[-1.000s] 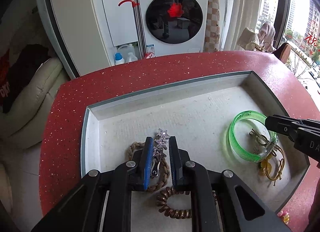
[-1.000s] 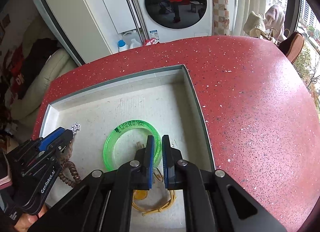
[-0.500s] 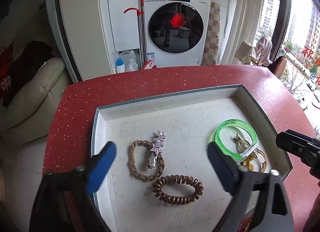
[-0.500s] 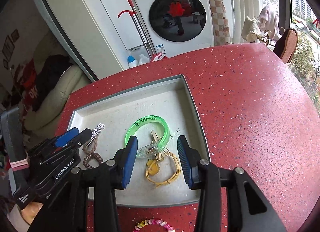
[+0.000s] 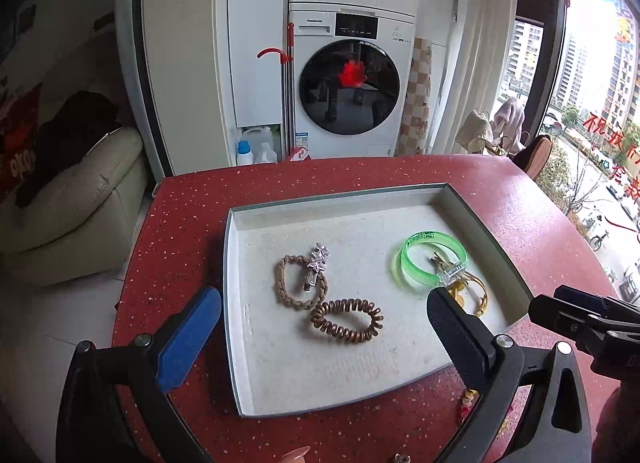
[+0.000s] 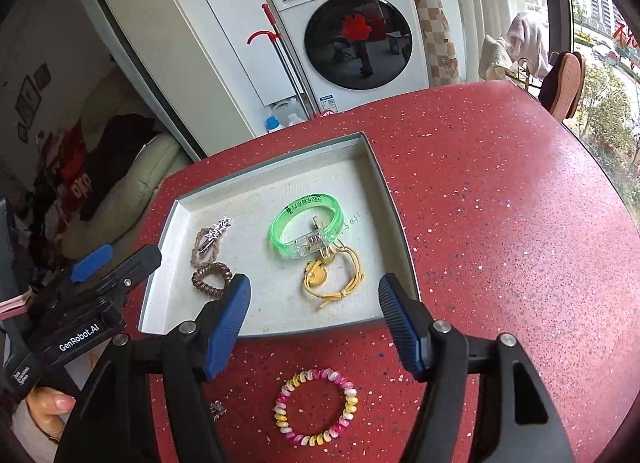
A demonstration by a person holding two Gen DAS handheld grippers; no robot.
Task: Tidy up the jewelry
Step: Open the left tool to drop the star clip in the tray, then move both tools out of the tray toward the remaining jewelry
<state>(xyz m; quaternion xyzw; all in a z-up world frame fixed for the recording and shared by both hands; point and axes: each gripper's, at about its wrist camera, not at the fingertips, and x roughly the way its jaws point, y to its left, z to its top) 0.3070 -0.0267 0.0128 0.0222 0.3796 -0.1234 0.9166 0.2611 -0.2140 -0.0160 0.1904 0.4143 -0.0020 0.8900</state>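
The left gripper [image 5: 324, 329] gapes wide and empty above the tray's [image 5: 234, 303] near edge. The right gripper [image 6: 314, 311] is opening, nothing between its jaws.

In the tray, a star clip [image 5: 316, 265] lies across a braided tie [image 5: 282, 283] near the left wall, a coil tie [image 5: 346, 321] just nearer. By the right wall, a green bangle [image 6: 306, 229] rests against a yellow cord [image 6: 336, 279].

A pink-yellow coil tie [image 6: 316, 407] lies on the red speckled table [image 6: 500, 203], just off the tray's near edge (a tiny trinket [image 6: 218, 410] beside it). Beyond: a washer [image 5: 352, 79], a mop [image 5: 286, 91], a cream sofa [image 5: 72, 199], windows at the right.
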